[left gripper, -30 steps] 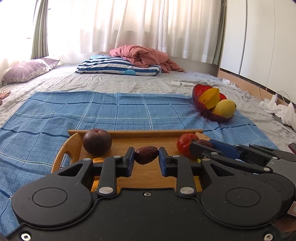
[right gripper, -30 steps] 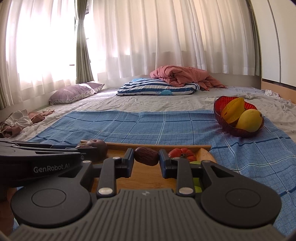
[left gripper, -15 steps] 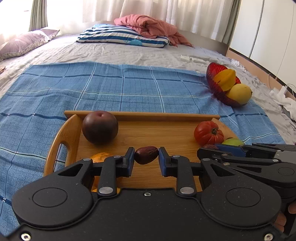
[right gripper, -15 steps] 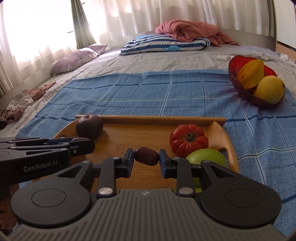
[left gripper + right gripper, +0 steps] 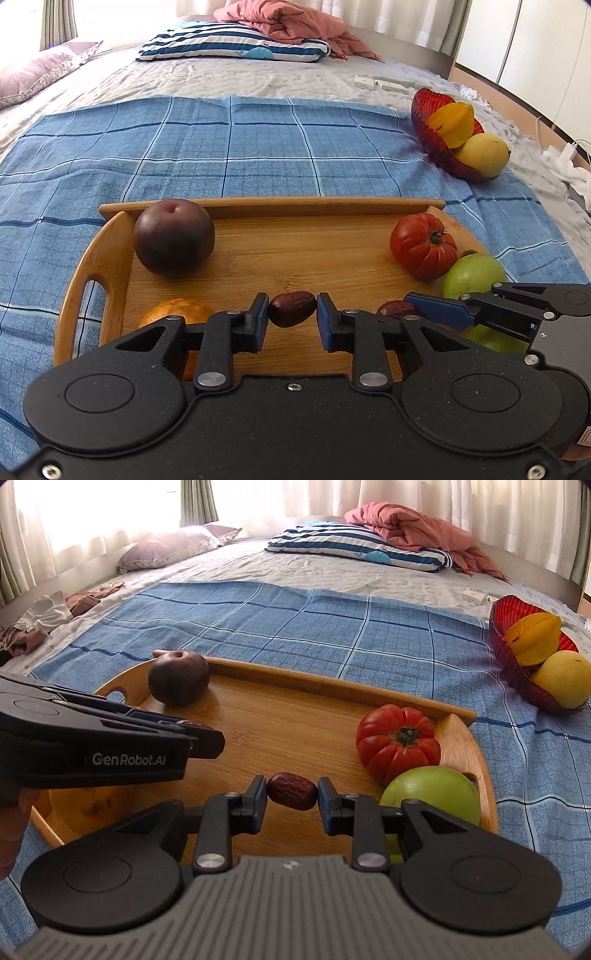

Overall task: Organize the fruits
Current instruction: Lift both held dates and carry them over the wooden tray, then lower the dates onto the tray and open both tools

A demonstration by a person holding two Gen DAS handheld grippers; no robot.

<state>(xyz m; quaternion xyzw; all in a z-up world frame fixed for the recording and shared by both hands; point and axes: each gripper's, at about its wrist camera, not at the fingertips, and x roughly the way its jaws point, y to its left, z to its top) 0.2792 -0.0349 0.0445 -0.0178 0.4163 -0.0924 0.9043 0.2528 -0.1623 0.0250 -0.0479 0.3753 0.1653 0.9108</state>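
Left tool [image 5: 291, 310] clenched on one dried date [image 5: 291, 309], right tool [image 5: 291, 791] on another date [image 5: 292, 790], both held over the wooden tray [image 5: 295, 254] on the bed's blue cloth [image 5: 229, 147].

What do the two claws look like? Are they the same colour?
Nearly. The left claw has a speckled black body with two round discs, silver screws and blue finger pads. The right claw has the same black arms, discs and blue pads, but a ribbed grey back. White letters on the left claw's side spell GenRobot.AI.
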